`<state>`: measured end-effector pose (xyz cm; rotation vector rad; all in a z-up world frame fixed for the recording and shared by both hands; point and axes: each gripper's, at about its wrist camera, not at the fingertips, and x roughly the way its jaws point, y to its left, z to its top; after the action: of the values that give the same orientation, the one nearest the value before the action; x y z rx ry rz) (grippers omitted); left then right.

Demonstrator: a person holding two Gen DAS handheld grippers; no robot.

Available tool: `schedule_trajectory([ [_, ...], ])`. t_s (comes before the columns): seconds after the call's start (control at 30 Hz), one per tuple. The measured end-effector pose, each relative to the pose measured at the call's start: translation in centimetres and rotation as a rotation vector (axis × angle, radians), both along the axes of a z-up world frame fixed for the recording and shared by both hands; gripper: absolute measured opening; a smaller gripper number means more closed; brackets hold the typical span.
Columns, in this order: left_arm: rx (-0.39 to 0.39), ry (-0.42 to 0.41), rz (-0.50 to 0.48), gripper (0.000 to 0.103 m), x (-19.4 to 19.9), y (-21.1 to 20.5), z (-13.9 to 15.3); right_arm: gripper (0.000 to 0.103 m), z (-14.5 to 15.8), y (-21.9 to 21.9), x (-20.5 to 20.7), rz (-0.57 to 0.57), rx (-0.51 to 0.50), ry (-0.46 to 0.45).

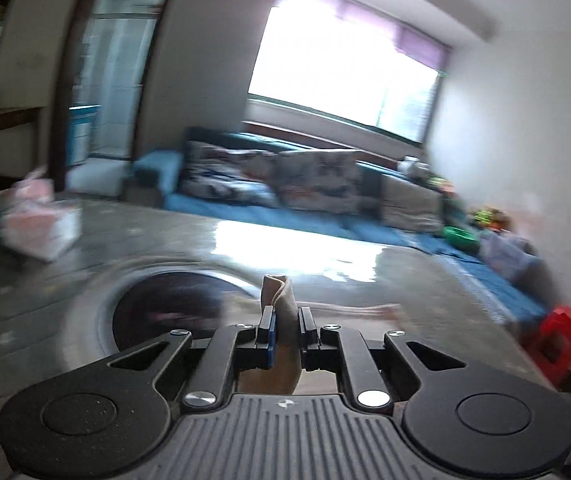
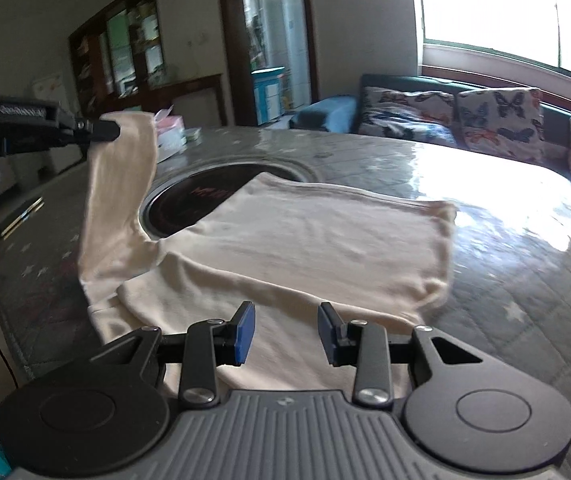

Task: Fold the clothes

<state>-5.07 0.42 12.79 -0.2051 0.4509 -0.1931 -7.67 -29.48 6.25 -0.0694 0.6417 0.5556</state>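
The left gripper (image 1: pixel 283 332) is clamped on a sleeve (image 1: pixel 281 304) of the cream shirt (image 2: pixel 305 236), lifting it up off the table (image 2: pixel 505 280). The right gripper (image 2: pixel 287 334) hovers with its fingers spread wide and nothing between them, just above the near edge of the shirt, whose body lies flat ahead of it, partly over a dark round inset (image 2: pixel 189 200).

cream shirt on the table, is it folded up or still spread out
Partly folded: the cream shirt lies mostly flat on the table, while the left gripper holds one sleeve lifted above it.
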Motion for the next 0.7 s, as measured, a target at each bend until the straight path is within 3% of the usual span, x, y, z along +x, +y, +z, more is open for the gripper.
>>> schedule_trajectory([
  [0.2, -0.018, 0.0, -0.159, 0.011, 1.1, -6.2, 0.7, 0.034, -0.3, -3.0, -0.7, -0.084, 0.028, 0.0],
  [0.43, -0.015, 0.051, -0.31, 0.008, 2.2, -11.7, -1.4, 0.034, -0.8, -5.6, -1.4, -0.164, 0.05, 0.015],
  [0.57, 0.012, 0.104, -0.378, 0.008, 1.9, -13.2, -3.3, 0.034, -1.1, -7.0, -1.9, -0.209, 0.061, 0.024],
  [0.7, 0.04, 0.13, -0.379, 0.011, 1.6, -12.2, -4.2, 0.034, -1.1, -7.3, -2.0, -0.217, 0.068, 0.032],
])
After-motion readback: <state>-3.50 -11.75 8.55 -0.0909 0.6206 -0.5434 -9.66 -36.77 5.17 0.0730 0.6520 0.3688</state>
